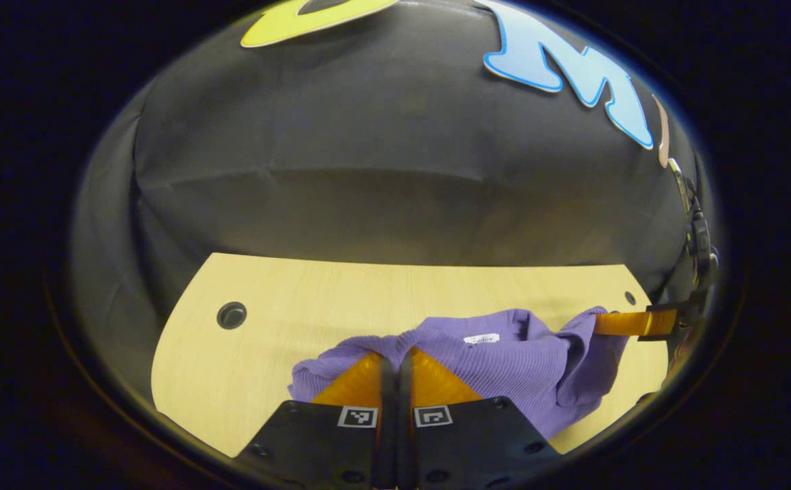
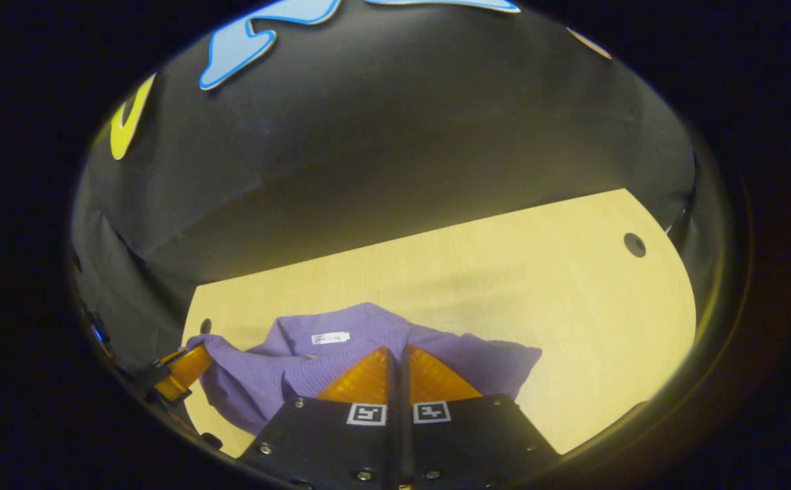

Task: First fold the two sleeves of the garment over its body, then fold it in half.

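A pale wooden table (image 1: 286,299) carries a bunched purple garment (image 1: 504,367).

Bare desk (image 2: 572,286) lies open beyond and beside the garment (image 2: 368,340); the cloth wall (image 1: 395,190) bounds its far edge.

Ribbed matt knit cloth garment (image 1: 504,364); smooth pale wood-grain table (image 1: 381,292); matt black cloth wall (image 1: 395,170)

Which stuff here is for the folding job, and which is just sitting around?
For the job:
- purple garment, bunched and lifted off the table
- left gripper, shut on the garment
- right gripper, shut on the garment

Just there:
- wooden table
- round holes in the table
- white tag on the garment
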Tool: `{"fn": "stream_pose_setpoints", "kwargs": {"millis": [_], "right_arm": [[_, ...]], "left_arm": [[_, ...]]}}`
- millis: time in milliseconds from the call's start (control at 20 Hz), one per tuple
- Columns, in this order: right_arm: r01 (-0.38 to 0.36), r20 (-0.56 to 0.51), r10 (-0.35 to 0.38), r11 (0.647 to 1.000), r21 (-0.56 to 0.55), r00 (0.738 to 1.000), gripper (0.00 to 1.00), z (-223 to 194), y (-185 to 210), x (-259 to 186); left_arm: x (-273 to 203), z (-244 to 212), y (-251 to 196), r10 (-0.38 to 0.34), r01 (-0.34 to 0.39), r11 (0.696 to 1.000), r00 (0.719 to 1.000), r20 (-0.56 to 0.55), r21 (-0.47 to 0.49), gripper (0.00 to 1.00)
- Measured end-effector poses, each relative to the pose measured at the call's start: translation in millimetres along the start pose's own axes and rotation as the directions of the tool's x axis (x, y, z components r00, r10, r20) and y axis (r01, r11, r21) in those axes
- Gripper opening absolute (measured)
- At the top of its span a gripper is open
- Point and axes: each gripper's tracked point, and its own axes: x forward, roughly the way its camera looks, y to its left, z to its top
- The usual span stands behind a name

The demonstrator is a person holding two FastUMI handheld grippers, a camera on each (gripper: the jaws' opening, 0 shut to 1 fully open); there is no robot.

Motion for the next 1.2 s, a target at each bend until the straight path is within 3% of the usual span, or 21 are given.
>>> {"fn": "stream_pose_setpoints", "kwargs": {"millis": [400, 900, 1050, 1100, 1150, 1200], "right_arm": [[0.017, -0.083, -0.016, 1.000, 0.012, 0.996, 0.00, -25.1, -8.6, 46.8], [0.007, -0.121, -0.004, 1.000, 0.028, 0.993, 0.01, -25.8, -10.1, 44.3], [-0.014, -0.130, 0.021, 0.998, 0.053, 0.991, 0.08, -23.0, -11.2, 42.1], [-0.016, -0.130, 0.023, 0.998, 0.057, 0.991, 0.17, -21.2, -12.5, 39.3], [-0.027, -0.128, 0.034, 0.998, 0.058, 0.991, 0.17, -20.0, -10.7, 36.4], [-0.040, -0.123, 0.046, 0.998, 0.051, 0.991, 0.25, -19.3, -6.3, 28.8]], "left_arm": [[41.9, -42.5, 15.2, 0.039, -0.039, 0.999, 0.993, -0.113, 0.008, 0.06], [59.3, -68.2, 21.0, 0.079, -0.080, 0.997, 0.983, -0.164, -0.002, 0.06], [58.4, -69.4, 19.3, 0.078, -0.077, 0.997, 0.982, -0.171, 0.015, 0.11], [56.6, -68.5, 19.8, 0.075, -0.075, 0.997, 0.982, -0.173, 0.009, 0.13], [54.4, -69.9, 19.7, 0.072, -0.074, 0.997, 0.982, -0.172, -0.004, 0.13], [49.7, -67.0, 18.4, 0.060, -0.066, 0.997, 0.984, -0.165, -0.028, 0.23]]}}
